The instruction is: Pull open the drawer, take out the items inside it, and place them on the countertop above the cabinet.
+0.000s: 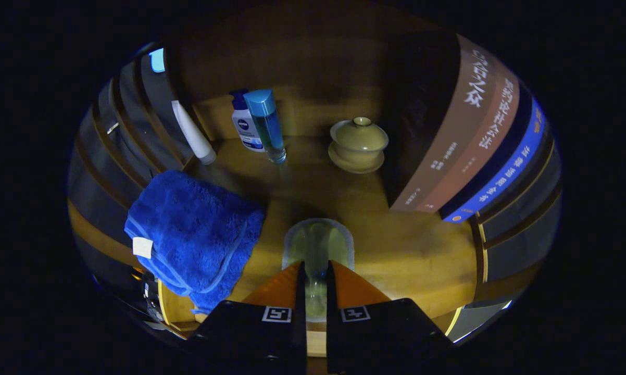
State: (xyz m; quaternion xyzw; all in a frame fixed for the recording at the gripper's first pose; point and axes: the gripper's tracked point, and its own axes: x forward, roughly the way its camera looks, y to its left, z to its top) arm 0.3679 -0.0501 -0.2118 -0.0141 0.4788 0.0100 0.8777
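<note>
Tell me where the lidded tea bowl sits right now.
In the gripper view, the lidded tea bowl stands on the wooden countertop beyond the jaws, between the blue-capped bottle and the upright books.

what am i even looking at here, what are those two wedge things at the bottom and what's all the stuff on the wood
The wedges are the two fingers of a handheld gripper; a fisheye camera riding on it looks forward along them. They are closed on a clear, pale green glass cup. Below lies a wooden countertop. Beside the fingers is a folded blue towel. Beyond them stand a white pump bottle, a blue-capped clear bottle, a white tube, a beige lidded ceramic tea bowl and a row of upright books.
</note>
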